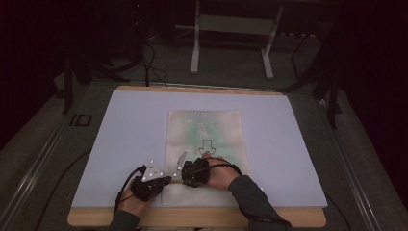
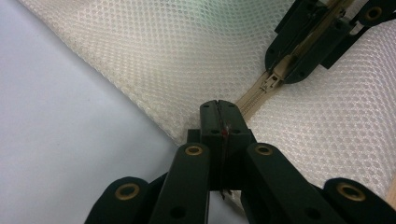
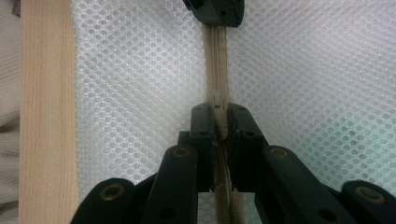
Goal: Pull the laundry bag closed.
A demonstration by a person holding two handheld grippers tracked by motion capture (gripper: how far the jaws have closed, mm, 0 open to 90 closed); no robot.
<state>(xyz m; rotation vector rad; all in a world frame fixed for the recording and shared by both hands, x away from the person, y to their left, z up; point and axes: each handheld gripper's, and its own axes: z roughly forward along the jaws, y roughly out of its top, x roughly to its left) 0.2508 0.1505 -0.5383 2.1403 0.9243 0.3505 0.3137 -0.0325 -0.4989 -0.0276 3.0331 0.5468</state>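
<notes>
Left gripper (image 2: 218, 109): clamped on the end of the zipper (image 3: 215, 60), at the corner of the mesh bag (image 2: 154, 51).
Right gripper (image 3: 218, 114): clamped on the zipper pull (image 3: 218, 101), a little further along the same zipper.
Mesh bag: flat on a white sheet (image 1: 130, 130), near edge by both hands.
Sheet: covers the bench (image 1: 192, 217).
</notes>
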